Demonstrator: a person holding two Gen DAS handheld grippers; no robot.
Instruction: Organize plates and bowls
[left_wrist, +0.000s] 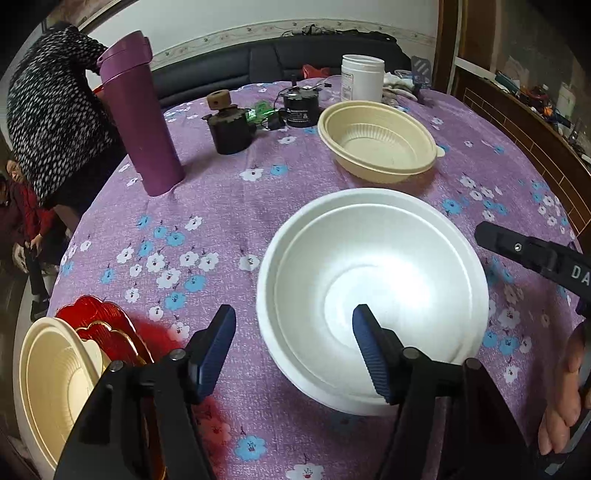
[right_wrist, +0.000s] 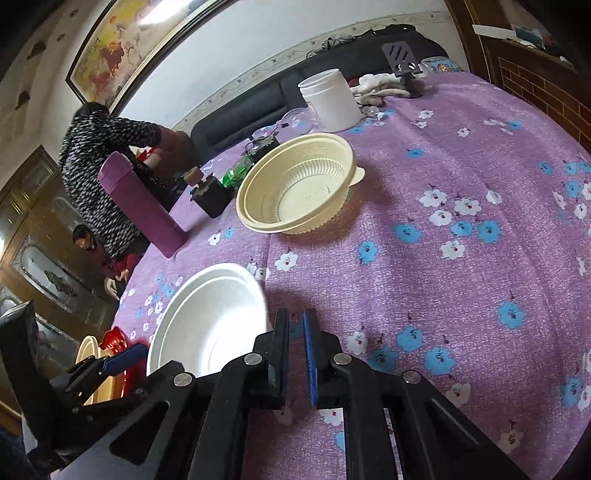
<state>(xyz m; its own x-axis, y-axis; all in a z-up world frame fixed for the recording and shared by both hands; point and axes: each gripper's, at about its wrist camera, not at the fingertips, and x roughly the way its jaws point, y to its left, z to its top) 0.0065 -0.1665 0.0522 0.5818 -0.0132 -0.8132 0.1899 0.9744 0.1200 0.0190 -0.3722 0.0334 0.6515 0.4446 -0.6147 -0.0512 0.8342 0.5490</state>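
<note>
Two nested white foam bowls (left_wrist: 373, 295) sit on the purple flowered tablecloth (left_wrist: 221, 229). My left gripper (left_wrist: 294, 312) stands open over their near left rim, with one blue pad inside the bowl and the other outside, neither pressing. A cream ribbed bowl (left_wrist: 376, 144) rests farther back. A second cream bowl (left_wrist: 51, 373) lies on red plates (left_wrist: 96, 317) at the table's left edge. My right gripper (right_wrist: 295, 314) is shut on nothing, just right of the white bowls (right_wrist: 207, 325) and short of the cream bowl (right_wrist: 295, 188).
A tall purple flask (left_wrist: 140, 118), a black teapot (left_wrist: 231, 129), a black round device (left_wrist: 301, 107) and a white jar (left_wrist: 362, 77) stand at the back. A person in a speckled sweater (left_wrist: 48, 122) bends at the far left. A wooden cabinet (left_wrist: 517, 122) borders the right.
</note>
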